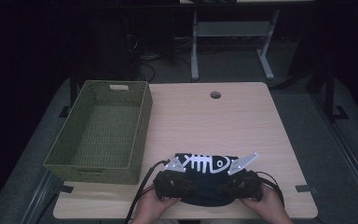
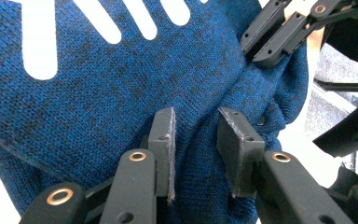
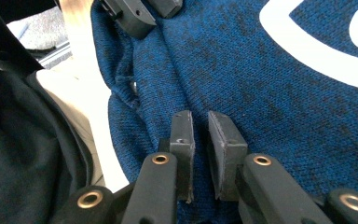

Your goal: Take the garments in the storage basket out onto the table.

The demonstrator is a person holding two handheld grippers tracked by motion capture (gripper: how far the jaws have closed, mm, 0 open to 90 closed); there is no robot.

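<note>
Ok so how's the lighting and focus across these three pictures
High view: dim and underexposed, room beyond the table nearly black. Left gripper view: bright, blue knit cloth sharp, background at right blown out. Right gripper view: cloth crisp, pale tabletop overexposed.

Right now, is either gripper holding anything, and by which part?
Neither clearly grips: both grippers' fingers stand apart over the blue knit cloth with the white fish-skeleton print, near its front edge.
</note>
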